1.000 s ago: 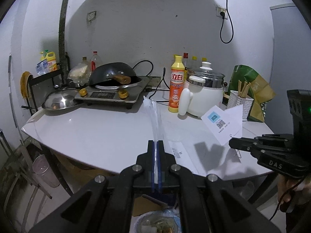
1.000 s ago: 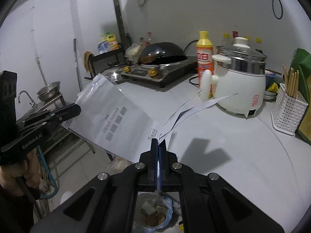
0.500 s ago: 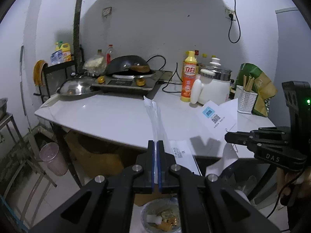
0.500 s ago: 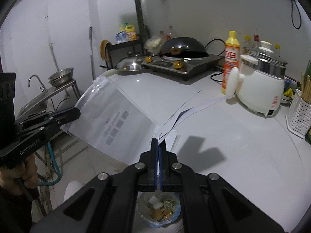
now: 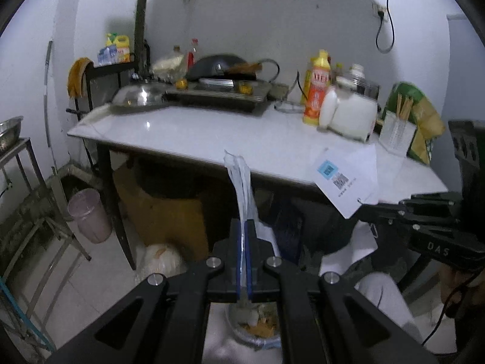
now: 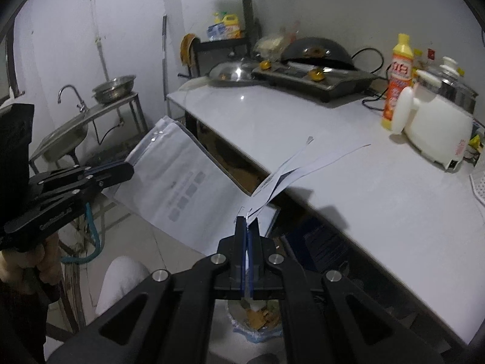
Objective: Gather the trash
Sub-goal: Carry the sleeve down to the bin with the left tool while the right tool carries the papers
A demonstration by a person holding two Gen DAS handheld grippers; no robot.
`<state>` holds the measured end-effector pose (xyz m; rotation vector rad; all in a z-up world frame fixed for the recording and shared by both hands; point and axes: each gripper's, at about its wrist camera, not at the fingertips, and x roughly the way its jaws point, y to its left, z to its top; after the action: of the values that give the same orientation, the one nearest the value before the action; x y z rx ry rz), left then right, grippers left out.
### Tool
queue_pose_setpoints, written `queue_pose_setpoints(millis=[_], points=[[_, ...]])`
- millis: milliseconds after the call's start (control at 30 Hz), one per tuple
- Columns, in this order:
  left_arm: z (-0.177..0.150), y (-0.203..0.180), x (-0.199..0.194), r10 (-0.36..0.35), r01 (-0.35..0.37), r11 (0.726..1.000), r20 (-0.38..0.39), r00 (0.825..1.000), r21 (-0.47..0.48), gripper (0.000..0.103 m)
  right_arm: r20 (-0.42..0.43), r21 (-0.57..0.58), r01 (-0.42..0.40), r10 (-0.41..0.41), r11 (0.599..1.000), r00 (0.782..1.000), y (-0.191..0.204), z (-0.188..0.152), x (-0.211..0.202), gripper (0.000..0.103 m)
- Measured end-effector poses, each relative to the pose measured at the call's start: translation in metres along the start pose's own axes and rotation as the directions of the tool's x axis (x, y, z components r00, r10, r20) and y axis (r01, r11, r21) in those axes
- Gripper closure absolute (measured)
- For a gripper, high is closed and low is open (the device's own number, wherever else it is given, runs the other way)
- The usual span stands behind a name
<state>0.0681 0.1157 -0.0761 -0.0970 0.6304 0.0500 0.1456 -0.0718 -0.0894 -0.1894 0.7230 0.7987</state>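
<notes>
While clamped, plastic bag [image 5: 239, 188] between left fingers [image 5: 235, 261]

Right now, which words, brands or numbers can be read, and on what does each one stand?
"DAS": black right gripper.
Black left gripper: white lettering, blurred.
Yellow-and-orange plastic bottle: red characters, too blurred.
White paper sheets: blue square and code, unreadable.
Clear plastic bag: grey print, unreadable.

Both hand-held grippers, left [image 5: 243, 236] and right [image 6: 248, 230], clamped shut, angled downward.

walls [image 5: 272, 15]: white | floor [image 5: 100, 261]: pale tiles | table [image 6: 303, 139]: white top
</notes>
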Motion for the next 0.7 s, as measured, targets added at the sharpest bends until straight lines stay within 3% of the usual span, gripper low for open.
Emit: queue_pose_setpoints(millis=[367, 700], points=[[-0.047, 0.008, 0.059, -0.020, 0.017, 0.999, -0.128, 0.992, -0.028, 0.101, -0.125, -0.027, -0.036, 0.032, 0.999, 0.992, 0.012, -0.047, 0.052, 0.103], [-0.085, -0.005, 0.137, -0.057, 0.052, 0.998, -0.267, 0.962, -0.025, 0.101, -0.243, -0.001, -0.033, 0.032, 0.999, 0.969, -0.010, -0.088, 0.108, 0.102]])
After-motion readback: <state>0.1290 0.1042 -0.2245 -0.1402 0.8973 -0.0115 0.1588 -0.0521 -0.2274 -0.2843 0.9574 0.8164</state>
